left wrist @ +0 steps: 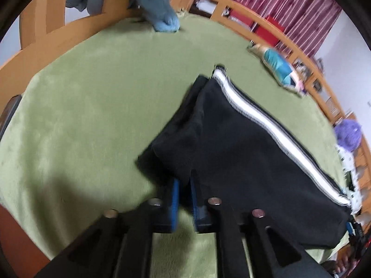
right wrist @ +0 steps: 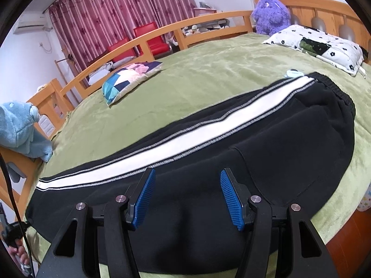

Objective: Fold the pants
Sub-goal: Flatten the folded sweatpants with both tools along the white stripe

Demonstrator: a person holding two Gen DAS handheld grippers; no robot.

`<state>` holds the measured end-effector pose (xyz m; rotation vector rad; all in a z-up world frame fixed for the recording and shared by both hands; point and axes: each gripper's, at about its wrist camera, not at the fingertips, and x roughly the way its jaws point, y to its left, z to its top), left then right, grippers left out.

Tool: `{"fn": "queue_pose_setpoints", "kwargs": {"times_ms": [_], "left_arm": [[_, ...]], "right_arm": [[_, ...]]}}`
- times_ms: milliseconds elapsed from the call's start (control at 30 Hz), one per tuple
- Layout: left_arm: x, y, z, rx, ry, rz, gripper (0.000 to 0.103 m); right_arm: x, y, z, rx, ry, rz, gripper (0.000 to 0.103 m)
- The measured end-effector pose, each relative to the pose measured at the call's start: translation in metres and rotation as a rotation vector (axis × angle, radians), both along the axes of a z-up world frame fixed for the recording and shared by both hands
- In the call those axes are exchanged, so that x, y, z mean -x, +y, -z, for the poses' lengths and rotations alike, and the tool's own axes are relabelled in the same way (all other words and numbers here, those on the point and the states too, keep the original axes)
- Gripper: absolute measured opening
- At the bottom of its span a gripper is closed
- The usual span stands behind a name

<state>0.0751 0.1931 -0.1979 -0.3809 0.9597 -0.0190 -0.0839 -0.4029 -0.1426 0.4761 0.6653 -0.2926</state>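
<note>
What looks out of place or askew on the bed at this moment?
Little stands out. The black pants lie flat on the green blanket; only the leg ends are splayed unevenly, where the left hand-held gripper pinches the fabric. A small pale blue object sits by the waistband.

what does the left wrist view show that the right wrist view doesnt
Only the left wrist view shows the left gripper, its blue pads closed on a dark fold of the pants at the cuff end.

Only the right wrist view shows the right gripper open above the pants, the waistband, the floral pillow and the air conditioner.

Both show the white-striped pants, green blanket, blue plush, patchwork pillow, purple plush and red curtain.
</note>
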Motion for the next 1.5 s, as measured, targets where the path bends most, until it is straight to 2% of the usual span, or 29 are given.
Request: {"fn": "queue_pose_setpoints", "kwargs": {"times_ms": [67, 133, 233, 367, 533, 633, 700, 833, 933, 967, 1033, 1067, 1167, 1267, 1400, 1500], "left_arm": [[0.007, -0.005, -0.005, 0.001, -0.010, 0.007, 0.038], [0.015, -0.012, -0.011, -0.018, -0.024, 0.018, 0.049], [0.024, -0.024, -0.019, -0.072, -0.040, 0.039, 0.051], [0.025, -0.044, -0.037, -0.104, -0.070, 0.058, 0.063], [0.010, -0.079, -0.055, -0.139, -0.110, 0.100, 0.069], [-0.004, -0.101, -0.060, -0.162, -0.115, 0.132, 0.069], [-0.012, -0.113, -0.063, -0.171, -0.117, 0.152, 0.069], [-0.023, -0.126, -0.065, -0.184, -0.124, 0.186, 0.069], [-0.030, -0.129, -0.062, -0.187, -0.121, 0.202, 0.069], [-0.032, -0.130, -0.062, -0.186, -0.121, 0.207, 0.069], [-0.034, -0.130, -0.060, -0.183, -0.122, 0.213, 0.069], [-0.035, -0.131, -0.059, -0.179, -0.123, 0.214, 0.069], [-0.040, -0.131, -0.054, -0.163, -0.118, 0.216, 0.069], [-0.041, -0.131, -0.048, -0.154, -0.108, 0.215, 0.069], [-0.037, -0.127, -0.046, -0.153, -0.104, 0.213, 0.069], [-0.037, -0.125, -0.049, -0.151, -0.106, 0.208, 0.069]], "right_arm": [[0.007, -0.004, 0.005, -0.004, 0.012, 0.004, 0.058], [0.015, -0.009, 0.011, -0.002, 0.029, 0.008, 0.058], [0.026, -0.019, 0.016, 0.000, 0.033, 0.025, 0.058], [0.015, -0.030, 0.010, 0.013, 0.021, -0.013, 0.058], [-0.041, -0.030, -0.011, 0.147, -0.014, -0.117, 0.061], [-0.092, -0.022, -0.014, 0.218, -0.006, -0.239, 0.065], [-0.125, -0.018, -0.007, 0.225, 0.017, -0.332, 0.068], [-0.183, -0.019, 0.027, 0.220, 0.144, -0.445, 0.068], [-0.205, -0.025, 0.052, 0.157, 0.281, -0.504, 0.066], [-0.204, -0.025, 0.054, 0.163, 0.292, -0.517, 0.066], [-0.197, -0.019, 0.052, 0.208, 0.287, -0.558, 0.060], [-0.193, -0.015, 0.051, 0.234, 0.295, -0.583, 0.053], [-0.190, -0.011, 0.057, 0.319, 0.318, -0.606, 0.010], [-0.187, -0.015, 0.047, 0.312, 0.282, -0.585, 0.004], [-0.179, -0.027, 0.010, 0.261, 0.140, -0.514, 0.004], [-0.193, -0.027, -0.002, 0.256, 0.100, -0.478, 0.004]]}}
